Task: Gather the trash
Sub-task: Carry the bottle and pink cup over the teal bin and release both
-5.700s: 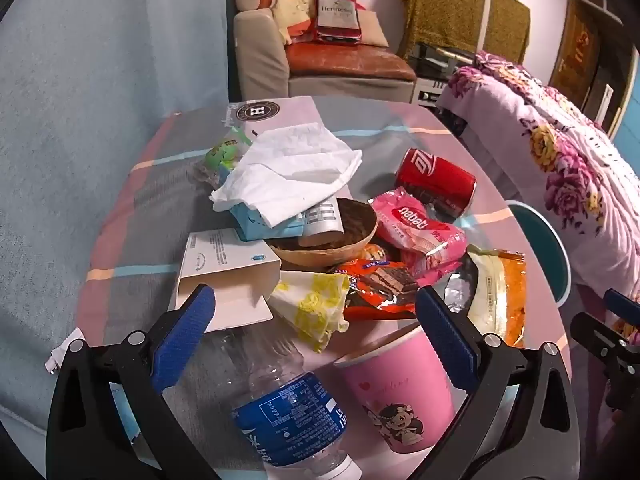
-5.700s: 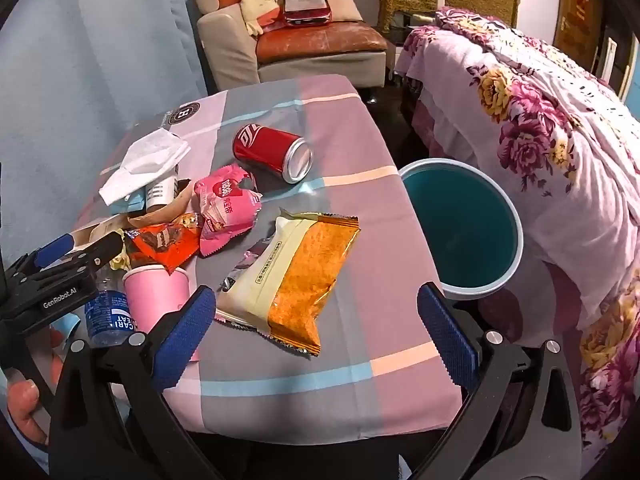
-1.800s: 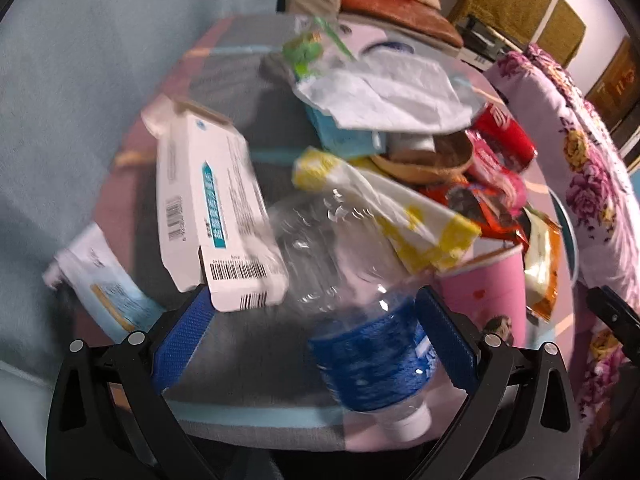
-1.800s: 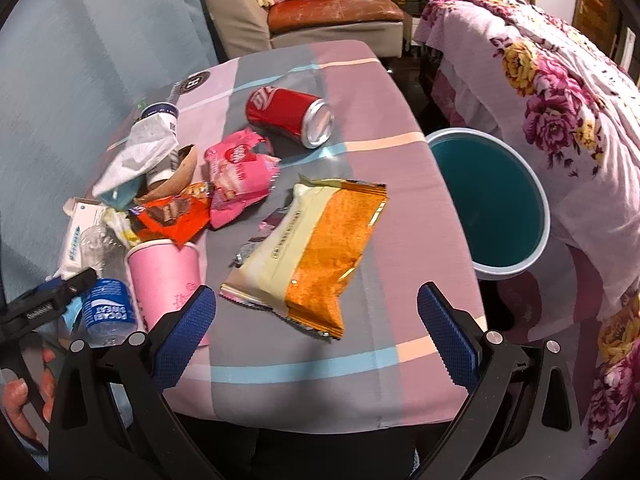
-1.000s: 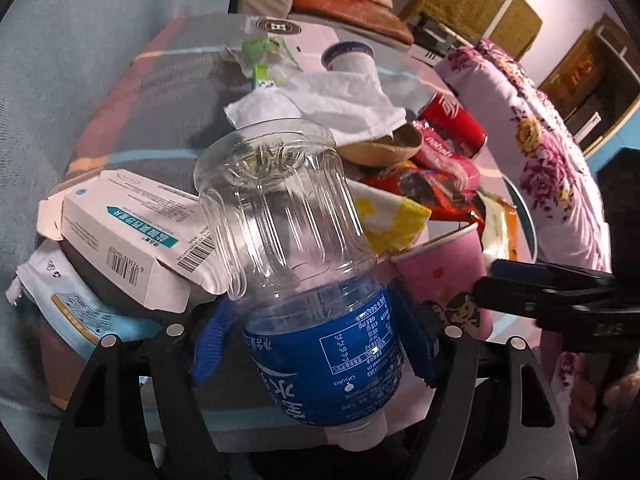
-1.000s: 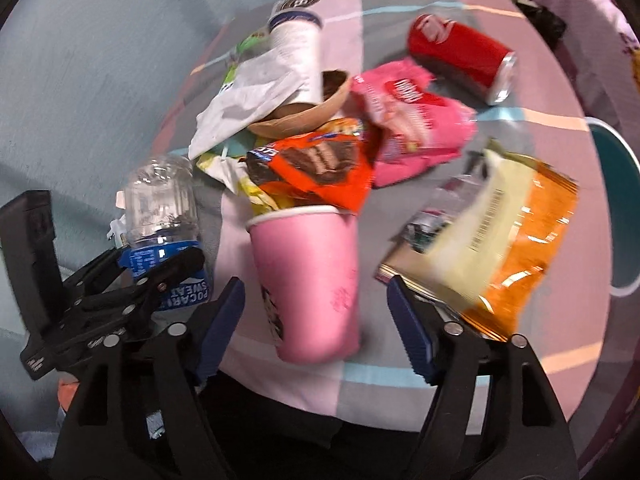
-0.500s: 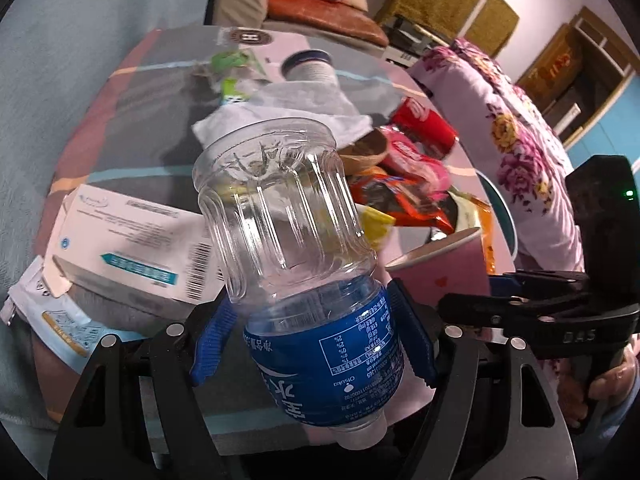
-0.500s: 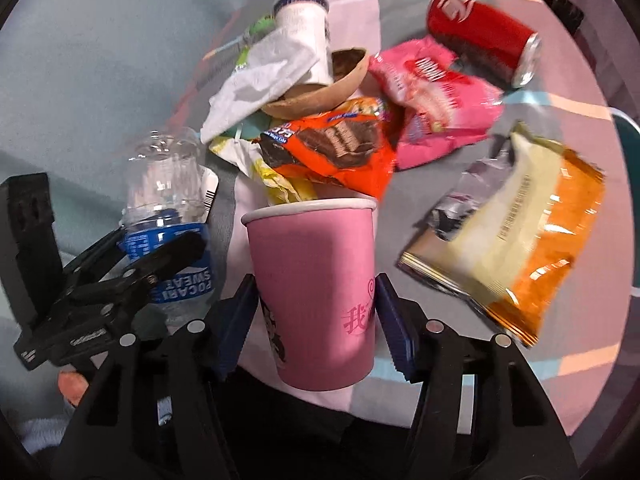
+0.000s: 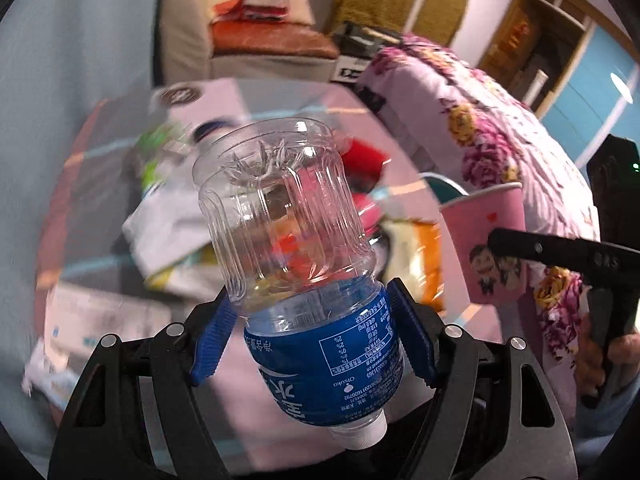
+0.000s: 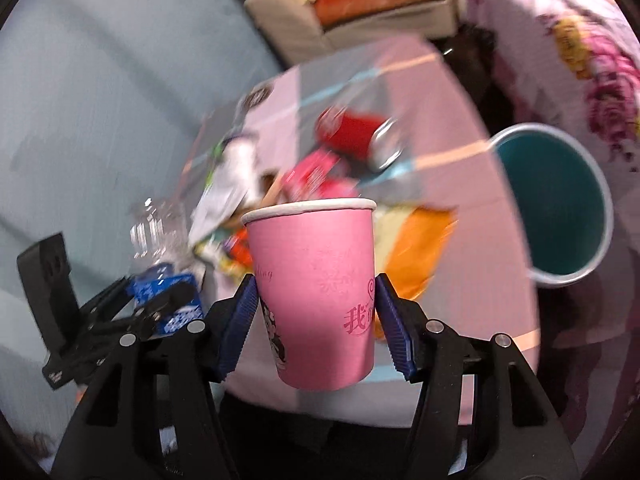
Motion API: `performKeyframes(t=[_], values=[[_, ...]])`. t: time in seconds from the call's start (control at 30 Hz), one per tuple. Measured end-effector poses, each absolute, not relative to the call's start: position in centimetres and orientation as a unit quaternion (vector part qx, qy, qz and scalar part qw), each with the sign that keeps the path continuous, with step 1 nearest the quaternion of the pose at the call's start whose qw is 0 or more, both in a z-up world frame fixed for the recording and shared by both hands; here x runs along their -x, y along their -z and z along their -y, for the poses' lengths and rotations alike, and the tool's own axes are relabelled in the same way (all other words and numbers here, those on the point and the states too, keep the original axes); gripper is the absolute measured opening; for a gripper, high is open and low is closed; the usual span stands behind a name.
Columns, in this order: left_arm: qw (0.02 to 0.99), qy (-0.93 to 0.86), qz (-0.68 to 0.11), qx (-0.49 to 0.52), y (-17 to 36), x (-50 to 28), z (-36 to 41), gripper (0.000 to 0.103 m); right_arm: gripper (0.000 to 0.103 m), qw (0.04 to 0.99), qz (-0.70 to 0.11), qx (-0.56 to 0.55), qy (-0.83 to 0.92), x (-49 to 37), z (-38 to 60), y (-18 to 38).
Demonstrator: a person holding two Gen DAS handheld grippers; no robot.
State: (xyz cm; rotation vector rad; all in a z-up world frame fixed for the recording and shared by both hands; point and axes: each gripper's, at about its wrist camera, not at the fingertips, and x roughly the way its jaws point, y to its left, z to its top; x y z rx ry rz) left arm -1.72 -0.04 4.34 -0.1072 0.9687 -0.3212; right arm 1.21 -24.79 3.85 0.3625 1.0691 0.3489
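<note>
A clear plastic bottle (image 9: 304,264) with a blue label sits clamped between the two blue pads of the left gripper (image 9: 310,338). The pads press on the labelled part, one on each side. The bottle is held upside down and tilted, its white cap nearest the camera and its ribbed base pointing away, raised above the table (image 9: 404,176).

A pink paper cup (image 10: 316,296) with a white rim is clamped between the pads of the right gripper (image 10: 316,320). The pads grip its lower half from both sides, and the cup stands upright with its open mouth on top, lifted clear of the table. In the left wrist view the same cup appears at the right side, showing a cartoon couple printed on it.

Below and behind both held items, the table carries a blurred heap of rubbish. A red can (image 10: 356,136) lies on its side toward the far end. A pink wrapper (image 10: 316,178) lies just in front of it, and an orange and cream snack bag (image 10: 416,240) lies nearer the right edge. A crumpled white tissue (image 10: 228,188) rests toward the left edge.

A round teal bin (image 10: 560,200) stands on the floor just beyond the table's right edge. A bed with a floral cover (image 9: 500,148) is behind it, and a sofa (image 10: 360,4) stands past the table's far end.
</note>
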Motion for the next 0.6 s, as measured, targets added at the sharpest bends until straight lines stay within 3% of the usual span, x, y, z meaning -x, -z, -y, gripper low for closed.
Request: performKeyframes(t=[0.27,0.6], values=[[0.858,0.223,-0.463,0.013,-5.2,-4.4,10.2,0.075,0.057,0.857,-0.459,-0.224,-0.062,-2.3,34.4,-4.0],[0.82,0.279,-0.498,-0.043,-1.3,-10.9,23.0,0.075,0.057,0.856,-0.45,-0.255,0.023,-3.6,43.6,-0.9]])
